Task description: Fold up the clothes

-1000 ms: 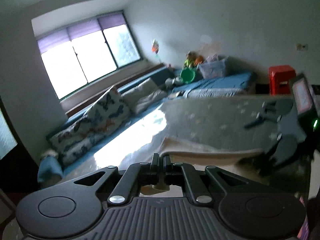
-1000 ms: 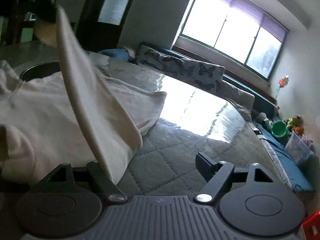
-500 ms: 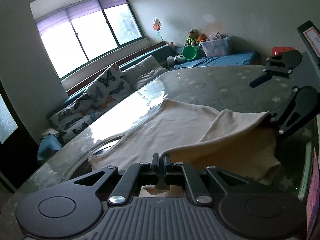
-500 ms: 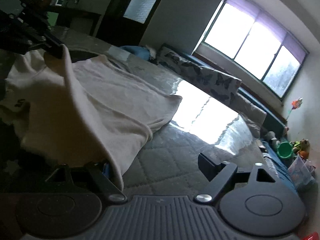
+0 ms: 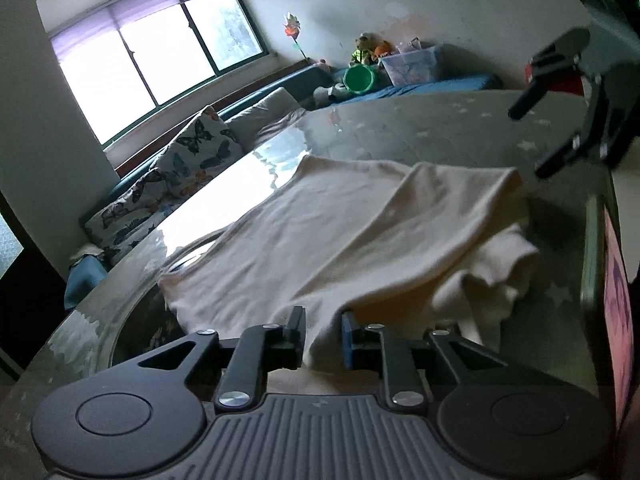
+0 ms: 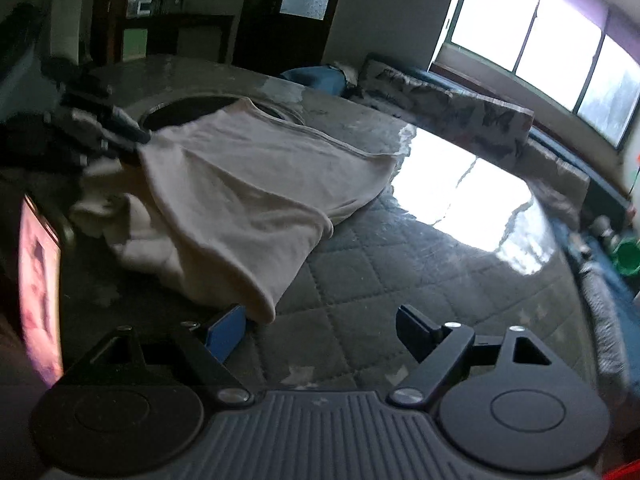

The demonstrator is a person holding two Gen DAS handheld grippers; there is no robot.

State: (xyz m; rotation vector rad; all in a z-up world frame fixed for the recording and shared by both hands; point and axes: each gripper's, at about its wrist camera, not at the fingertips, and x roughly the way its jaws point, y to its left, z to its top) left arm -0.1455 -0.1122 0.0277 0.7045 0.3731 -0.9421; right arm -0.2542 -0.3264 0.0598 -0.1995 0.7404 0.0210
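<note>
Two grippers work on one cream-coloured garment (image 5: pixel 320 232), which lies on the glass-topped table (image 5: pixel 440 128), over a grey quilted cover (image 6: pixel 380 264). One side of the garment is already laid over the middle, so it forms a long folded panel, while loose cloth bunches beside it near a phone (image 5: pixel 616 300) with a lit screen at the table edge.

At the near end, the left gripper (image 5: pixel 323 334) has its jaws opening at this moment. A part of the cloth is between them, but the pads seem not to press on it any more, so I judge that it is letting the edge go.

At the far end of the garment, the right gripper (image 6: pixel 320 330) stands wide and holds nothing. The corner of the cloth lies just beside its blue pad (image 6: pixel 225 334), not between the fingers.

I think the step in hand is the end of the first lengthwise fold: the folded side is put down and released. For the next move both grippers probably must take the bunched opposite side, or the loose sleeve part, and bring it over the panel. This calls for a pinch on the top layer only, since the cloth is soft and a deep grip could drag the finished fold out of place.
</note>
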